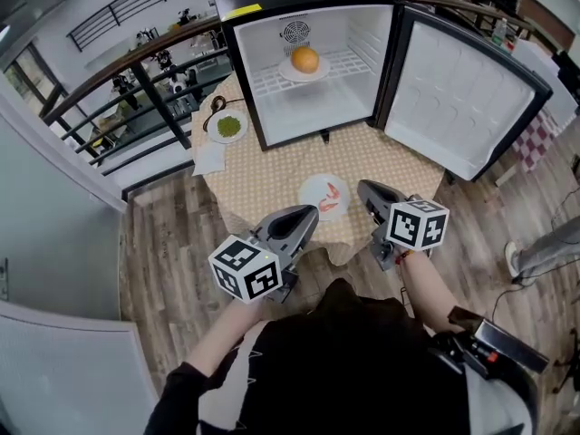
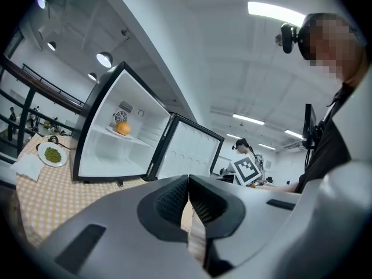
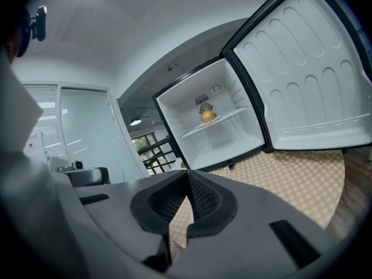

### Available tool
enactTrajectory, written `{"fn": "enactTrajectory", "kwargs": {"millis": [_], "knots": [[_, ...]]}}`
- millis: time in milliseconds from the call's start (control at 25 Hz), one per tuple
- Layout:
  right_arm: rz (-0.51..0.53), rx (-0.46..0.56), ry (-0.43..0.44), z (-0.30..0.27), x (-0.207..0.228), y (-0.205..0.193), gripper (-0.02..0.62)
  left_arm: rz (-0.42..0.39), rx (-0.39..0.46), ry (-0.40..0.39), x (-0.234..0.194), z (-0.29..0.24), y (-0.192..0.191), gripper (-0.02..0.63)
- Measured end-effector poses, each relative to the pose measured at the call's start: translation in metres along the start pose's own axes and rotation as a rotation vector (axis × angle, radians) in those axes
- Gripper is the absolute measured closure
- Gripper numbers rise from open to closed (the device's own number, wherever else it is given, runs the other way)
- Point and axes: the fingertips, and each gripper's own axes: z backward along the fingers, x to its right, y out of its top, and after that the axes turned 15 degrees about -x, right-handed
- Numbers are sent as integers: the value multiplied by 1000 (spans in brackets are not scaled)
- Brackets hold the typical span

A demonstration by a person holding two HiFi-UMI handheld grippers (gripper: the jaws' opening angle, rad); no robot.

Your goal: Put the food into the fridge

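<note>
The fridge (image 1: 263, 43) has smooth, glossy white plastic walls and a white wire shelf (image 1: 353, 62). The checked cloth (image 1: 263, 179) under it looks matt. The floor (image 1: 168, 243) is matt wood planks.

On the table (image 1: 272, 175), the red food (image 1: 330, 198) on the near plate (image 1: 313, 187) is too small to name, and so is the green heap (image 1: 228, 127) on the far plate (image 1: 210, 132). In the gripper views the left claw (image 2: 189, 190) and right claw (image 3: 188, 186) hide the near plate. The fridge door (image 3: 314, 74) runs off the right gripper view's edge.
</note>
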Motion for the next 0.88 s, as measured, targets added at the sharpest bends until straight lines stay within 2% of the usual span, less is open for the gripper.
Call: {"fn": "enactTrajectory", "kwargs": {"millis": [560, 880], "knots": [[31, 13, 13, 27, 2, 12, 580, 3, 25, 42, 15, -5, 11, 592], [63, -35, 32, 34, 3, 1, 580, 20, 40, 55, 27, -9, 7, 591]]}}
